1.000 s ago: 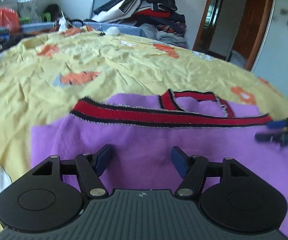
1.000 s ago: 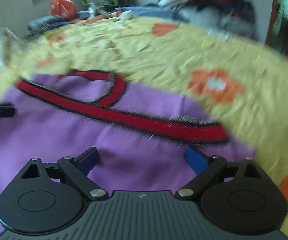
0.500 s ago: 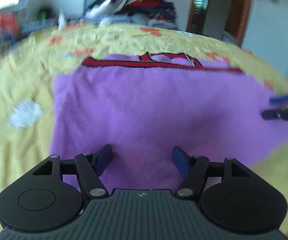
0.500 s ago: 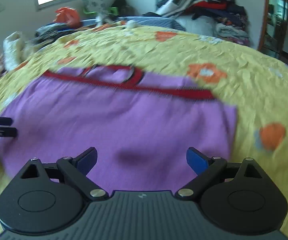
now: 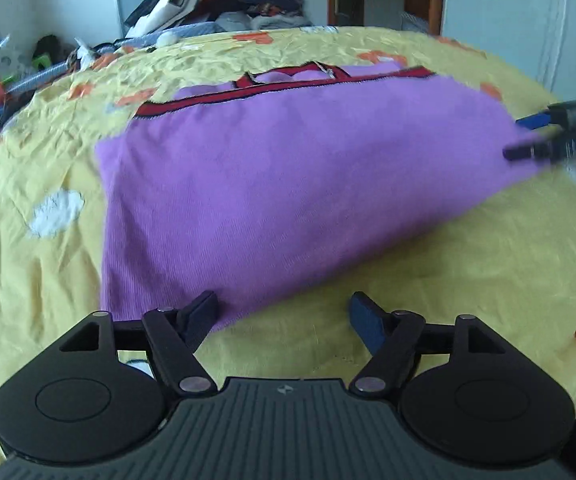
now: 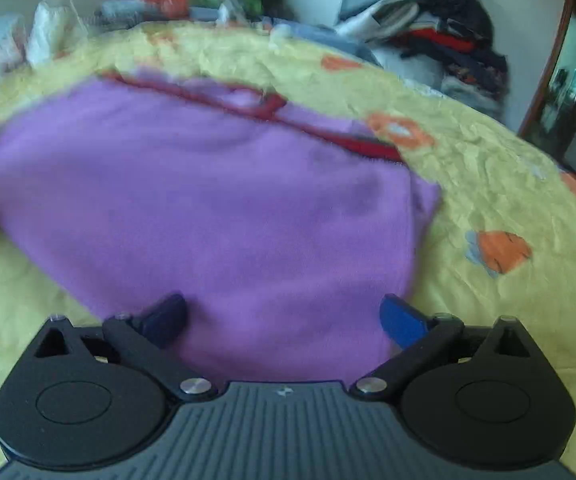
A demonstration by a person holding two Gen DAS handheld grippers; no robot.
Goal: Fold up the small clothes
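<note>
Honestly, barely started: my left claw [image 5: 281, 314] and right claw [image 6: 283, 320] both gape wide, gripping nothing, at the near hem of the purple garment [image 5: 288, 176], spread unfolded on the yellow bedsheet [image 5: 468, 280], red trim [image 5: 215, 100] farthest.

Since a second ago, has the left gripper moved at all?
Yes. The left gripper has pulled back toward the person: the purple garment on the yellow bedsheet now shows its near hem.
</note>
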